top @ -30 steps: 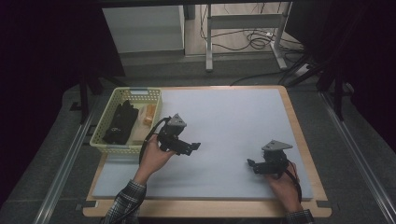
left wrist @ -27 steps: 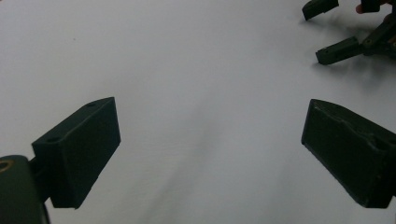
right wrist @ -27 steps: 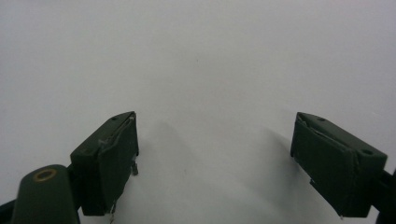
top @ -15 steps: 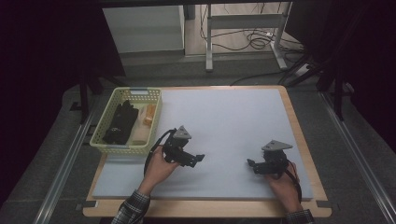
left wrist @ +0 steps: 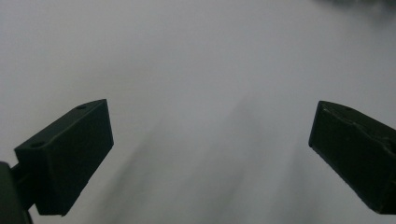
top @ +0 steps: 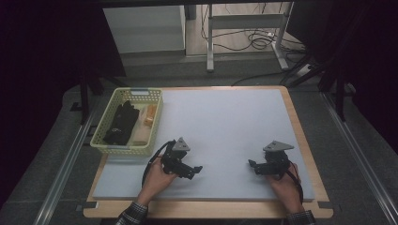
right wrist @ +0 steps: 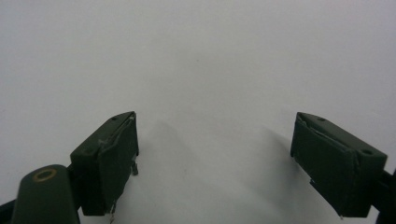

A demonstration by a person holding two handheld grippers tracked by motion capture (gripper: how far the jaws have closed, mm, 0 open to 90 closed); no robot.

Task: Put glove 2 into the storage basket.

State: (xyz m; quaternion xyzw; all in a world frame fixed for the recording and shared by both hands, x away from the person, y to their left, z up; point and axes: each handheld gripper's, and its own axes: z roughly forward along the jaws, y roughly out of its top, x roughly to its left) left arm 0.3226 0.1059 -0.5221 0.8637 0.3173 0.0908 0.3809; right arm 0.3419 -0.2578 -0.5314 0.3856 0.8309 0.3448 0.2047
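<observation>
My left gripper point(top: 196, 169) rests low over the pale grey mat point(top: 225, 122) near its front left, held in a hand with a plaid cuff. In the left gripper view its jaws stand wide apart over bare mat, nothing between the fingers point(left wrist: 70, 158). My right gripper point(top: 251, 165) sits near the front right of the mat, pointing left. Its own view shows both black pads point(right wrist: 112, 158) spread open above plain mat, holding nothing.
A pale green plastic basket point(top: 109, 144) stands at the mat's left edge, holding dark cloth-like items point(top: 121, 123) and an orange object point(top: 150, 114). The wooden table border point(top: 300, 126) frames the mat. Metal rails run along both sides; cables lie on the floor behind.
My left gripper has moved back from beside the basket toward the front of the mat and lower. The right gripper has stayed in place.
</observation>
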